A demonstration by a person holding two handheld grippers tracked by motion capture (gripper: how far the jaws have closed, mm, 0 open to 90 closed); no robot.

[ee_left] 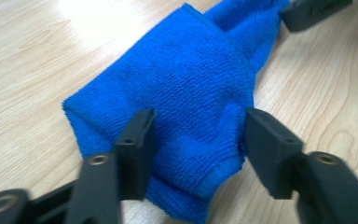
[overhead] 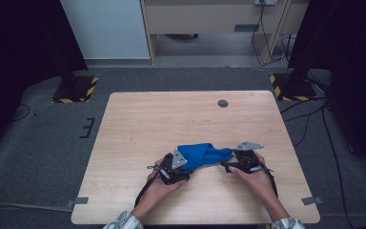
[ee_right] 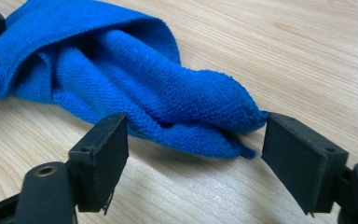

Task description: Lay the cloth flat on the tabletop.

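Blue terry cloth (overhead: 201, 153) lies bunched on the wooden table (overhead: 138, 124), stretched between both tools. The left gripper (ee_left: 196, 144) straddles one end with its jaws parted around the folds. The right gripper (ee_right: 193, 154) stands open at the other end, one pad just touching the tip.

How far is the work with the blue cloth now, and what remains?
Done: the blue cloth lies bunched and partly folded on the table. In hand: the left gripper straddles one end, the right gripper the other; both stand open, gripping nothing. Left: probably closing on the ends and finishing the fold.
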